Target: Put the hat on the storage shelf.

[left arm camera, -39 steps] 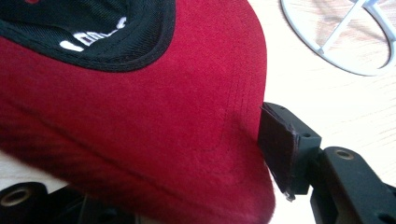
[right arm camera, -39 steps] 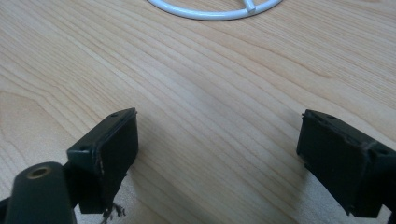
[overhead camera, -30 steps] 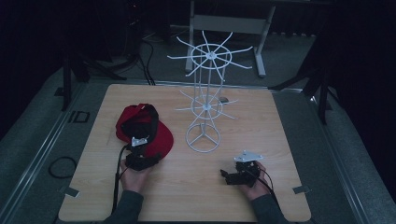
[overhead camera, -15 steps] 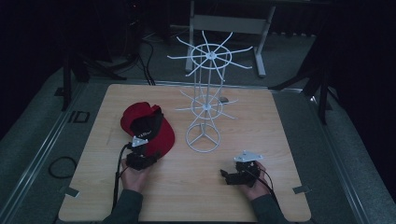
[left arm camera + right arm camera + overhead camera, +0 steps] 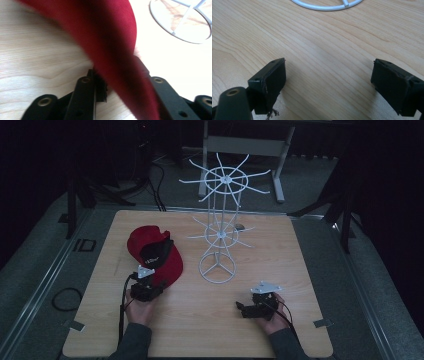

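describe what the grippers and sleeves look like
Both grippers are black. The left gripper and right gripper each carry a grey three-cornered plate on top and trail a black cable. Jaw links show brass-coloured rivets in the gripper views. The sleeves are dark grey.

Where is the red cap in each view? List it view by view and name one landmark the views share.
High view: red cap lies left of centre on the table, by the left gripper.
Left gripper view: red cap runs from top centre down between the jaws.
Right gripper view: not in it.
Shared landmark: the white wire stand's ring base.
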Demonstrator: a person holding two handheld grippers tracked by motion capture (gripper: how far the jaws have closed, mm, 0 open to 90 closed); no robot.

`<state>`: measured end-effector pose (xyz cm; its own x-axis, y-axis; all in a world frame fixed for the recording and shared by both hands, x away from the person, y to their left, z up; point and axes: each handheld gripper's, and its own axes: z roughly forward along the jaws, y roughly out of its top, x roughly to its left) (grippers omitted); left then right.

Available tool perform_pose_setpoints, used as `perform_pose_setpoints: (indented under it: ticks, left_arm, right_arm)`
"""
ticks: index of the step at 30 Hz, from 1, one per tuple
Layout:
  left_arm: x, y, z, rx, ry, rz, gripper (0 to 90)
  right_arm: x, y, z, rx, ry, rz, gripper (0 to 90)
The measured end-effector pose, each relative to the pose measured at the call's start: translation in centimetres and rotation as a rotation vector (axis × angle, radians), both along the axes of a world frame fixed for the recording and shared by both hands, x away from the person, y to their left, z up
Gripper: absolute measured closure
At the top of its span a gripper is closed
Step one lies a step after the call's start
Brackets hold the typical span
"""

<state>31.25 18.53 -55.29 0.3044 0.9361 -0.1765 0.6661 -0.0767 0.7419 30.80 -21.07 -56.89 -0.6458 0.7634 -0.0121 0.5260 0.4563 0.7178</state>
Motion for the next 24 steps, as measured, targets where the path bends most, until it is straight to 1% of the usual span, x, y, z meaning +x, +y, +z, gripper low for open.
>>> perform_pose_setpoints:
  ticks: [2,5,6,7,8,9,10,11,15,21,24]
  left_arm:
    - [-0.1,0.3,0.1,-0.013,-0.010,0.005,78.3]
    - [-0.1,0.4,0.2,-0.005,-0.022,0.002,83.9]
    - [-0.2,0.2,0.2,0.021,-0.035,-0.012,84.6]
    - [-0.2,0.1,0.2,0.039,-0.039,-0.018,84.7]
    - [-0.2,0.0,0.3,0.044,-0.040,-0.020,84.8]
    - [-0.2,0.0,0.2,0.038,-0.039,-0.018,84.9]
    - [-0.2,0.2,0.1,0.021,-0.038,-0.014,84.9]
    - [-0.2,0.3,-0.1,-0.005,-0.038,-0.007,85.0]
    - [-0.2,0.8,-0.5,-0.063,-0.058,0.009,85.4]
    - [-0.4,1.1,-0.1,-0.097,-0.103,0.017,85.5]
    - [-0.5,1.4,0.1,-0.117,-0.117,0.020,85.5]
  right_arm:
    - [0.0,0.0,0.0,0.000,0.000,0.000,12.5]
    - [0.0,0.0,0.0,0.000,0.000,0.000,12.5]
    - [0.0,0.0,0.0,0.000,0.000,0.000,12.5]
    - [0.0,0.0,0.0,0.000,0.000,0.000,12.5]
    - [0.0,0.0,0.0,0.000,0.000,0.000,12.5]
    - [0.0,0.0,0.0,0.000,0.000,0.000,12.5]
    - [0.0,0.0,0.0,0.000,0.000,0.000,12.5]
    - [0.0,0.0,0.0,0.000,0.000,0.000,12.5]
    - [0.0,0.0,0.0,0.000,0.000,0.000,12.5]
    - [0.0,0.0,0.0,0.000,0.000,0.000,12.6]
    - [0.0,0.0,0.0,0.000,0.000,0.000,12.6]
